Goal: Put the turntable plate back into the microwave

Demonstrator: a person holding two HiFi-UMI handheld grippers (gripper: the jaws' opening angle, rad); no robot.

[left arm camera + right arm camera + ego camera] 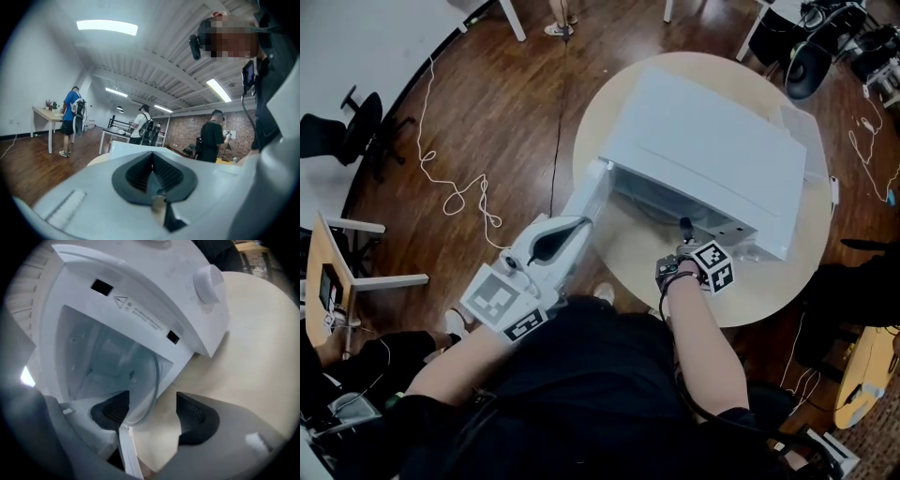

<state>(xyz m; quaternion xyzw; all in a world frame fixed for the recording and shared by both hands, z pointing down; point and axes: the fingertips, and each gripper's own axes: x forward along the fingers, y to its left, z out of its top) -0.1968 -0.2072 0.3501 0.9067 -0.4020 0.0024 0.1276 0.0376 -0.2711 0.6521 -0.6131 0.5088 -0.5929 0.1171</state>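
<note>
While the left hand-held gripper [567, 232] sits by the open door [586, 199], jaws together with nothing we can see between them, the right hand-held gripper [150, 413] stands at the mouth of the microwave [703, 141] with its jaws spread wide, gripping nothing. We see the plate [136, 376] inside the cavity, towards the front. Its near rim reaches out between the right jaws, and one pad shows through the glass (neither pad presses on it). So the plate lies just ahead of the right hand-held gripper, a little to its left, and the right hand is by far the nearer. Being round, the plate has no long axis. Whether it sits flat on the cavity floor we cannot tell; we judge it may need a nudge inward.
</note>
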